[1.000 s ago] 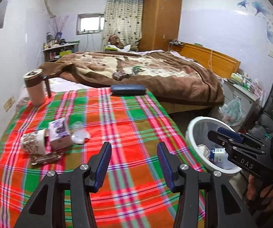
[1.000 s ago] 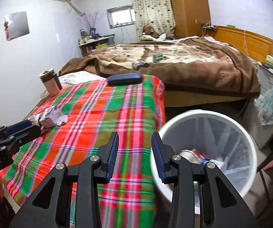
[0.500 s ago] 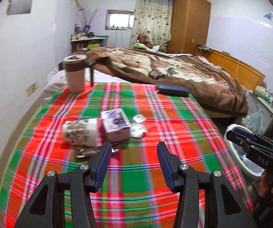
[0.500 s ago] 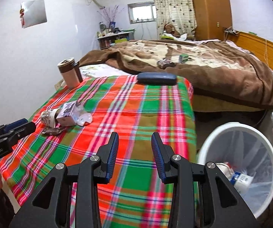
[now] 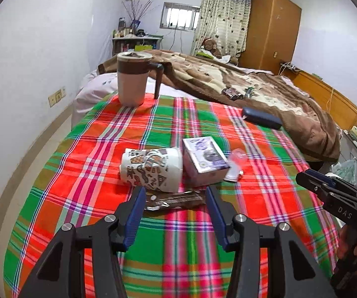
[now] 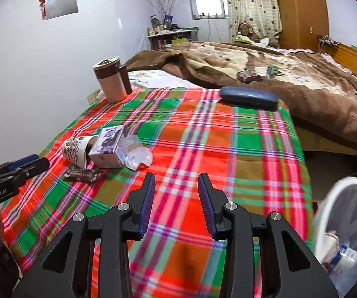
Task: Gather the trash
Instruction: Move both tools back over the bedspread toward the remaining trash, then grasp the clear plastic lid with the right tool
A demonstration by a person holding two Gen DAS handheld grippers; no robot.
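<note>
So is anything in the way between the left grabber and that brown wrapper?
No, nothing visible. The left gripper is open, and the brown wrapper lies flat on the plaid cloth right ahead of its fingertips. The paper cup and small box sit behind it.

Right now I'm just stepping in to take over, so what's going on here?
A person is clearing trash off a plaid cloth with a tool in each hand. The left tool is open, lined up just short of a dark snack wrapper lying in front of a tipped paper cup, a small box and a clear plastic lid. The right tool is open and empty. A white bin beside the table already holds some trash.
</note>
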